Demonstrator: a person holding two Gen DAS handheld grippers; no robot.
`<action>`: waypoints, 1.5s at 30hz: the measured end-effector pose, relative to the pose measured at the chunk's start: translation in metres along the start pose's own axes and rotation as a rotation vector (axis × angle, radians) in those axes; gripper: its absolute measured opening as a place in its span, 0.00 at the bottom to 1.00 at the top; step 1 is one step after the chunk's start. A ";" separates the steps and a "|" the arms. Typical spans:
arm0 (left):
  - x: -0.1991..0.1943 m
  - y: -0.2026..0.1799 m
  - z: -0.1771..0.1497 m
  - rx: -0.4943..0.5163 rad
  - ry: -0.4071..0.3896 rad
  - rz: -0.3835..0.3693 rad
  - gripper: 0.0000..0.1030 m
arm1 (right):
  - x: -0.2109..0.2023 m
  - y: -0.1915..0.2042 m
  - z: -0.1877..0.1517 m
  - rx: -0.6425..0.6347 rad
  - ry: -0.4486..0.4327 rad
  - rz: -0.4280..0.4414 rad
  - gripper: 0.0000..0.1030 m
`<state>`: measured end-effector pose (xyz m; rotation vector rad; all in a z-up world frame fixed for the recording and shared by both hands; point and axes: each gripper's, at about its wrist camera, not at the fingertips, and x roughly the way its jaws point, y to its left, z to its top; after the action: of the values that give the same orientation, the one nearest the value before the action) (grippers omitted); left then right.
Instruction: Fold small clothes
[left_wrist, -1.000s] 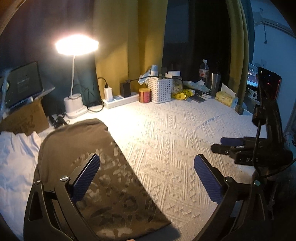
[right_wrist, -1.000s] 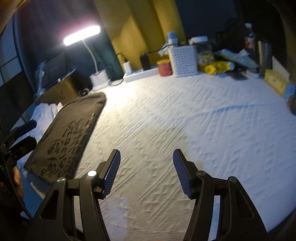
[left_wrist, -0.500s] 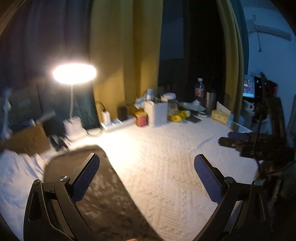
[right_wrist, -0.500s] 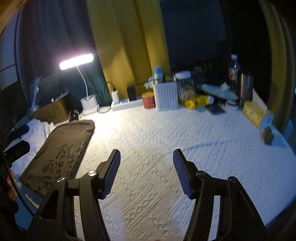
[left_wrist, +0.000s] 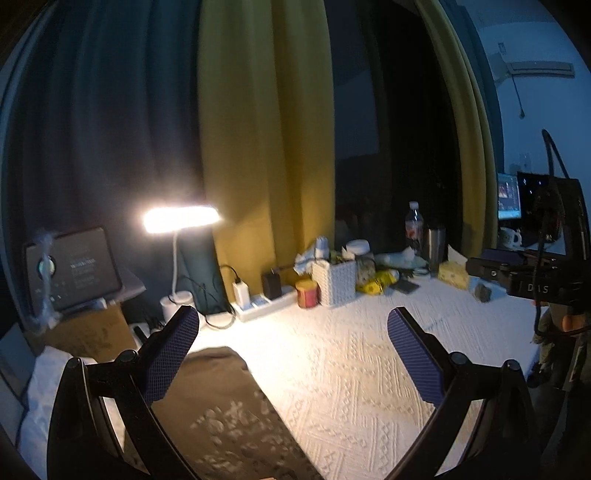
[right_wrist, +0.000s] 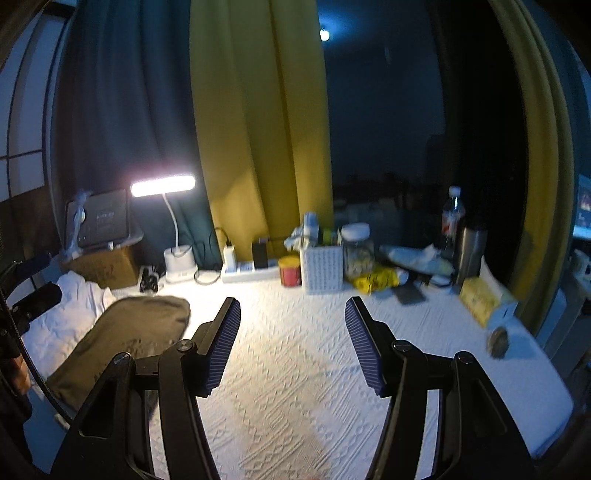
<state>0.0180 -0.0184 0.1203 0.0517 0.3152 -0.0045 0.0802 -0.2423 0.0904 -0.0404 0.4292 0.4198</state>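
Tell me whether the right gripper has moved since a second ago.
Yes. The right gripper has risen and tilted up: the lamp sits lower in its view, and more curtain shows.

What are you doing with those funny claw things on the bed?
Folding small clothes. A brown shirt lies folded flat on the white cover, beside a white cloth. The left gripper and the right gripper are both open, holding nothing, up above the cover. The lamp is on at the back.
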 end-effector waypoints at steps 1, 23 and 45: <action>-0.003 0.002 0.003 -0.002 -0.011 0.005 0.98 | -0.002 0.000 0.003 -0.004 -0.008 -0.005 0.61; -0.047 0.046 0.034 -0.064 -0.141 0.163 0.98 | -0.048 0.061 0.065 -0.099 -0.177 0.054 0.61; -0.049 0.100 0.016 -0.182 -0.102 0.215 0.98 | -0.023 0.124 0.074 -0.164 -0.188 0.134 0.61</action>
<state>-0.0221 0.0802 0.1552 -0.0955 0.2060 0.2336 0.0401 -0.1292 0.1730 -0.1309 0.2123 0.5849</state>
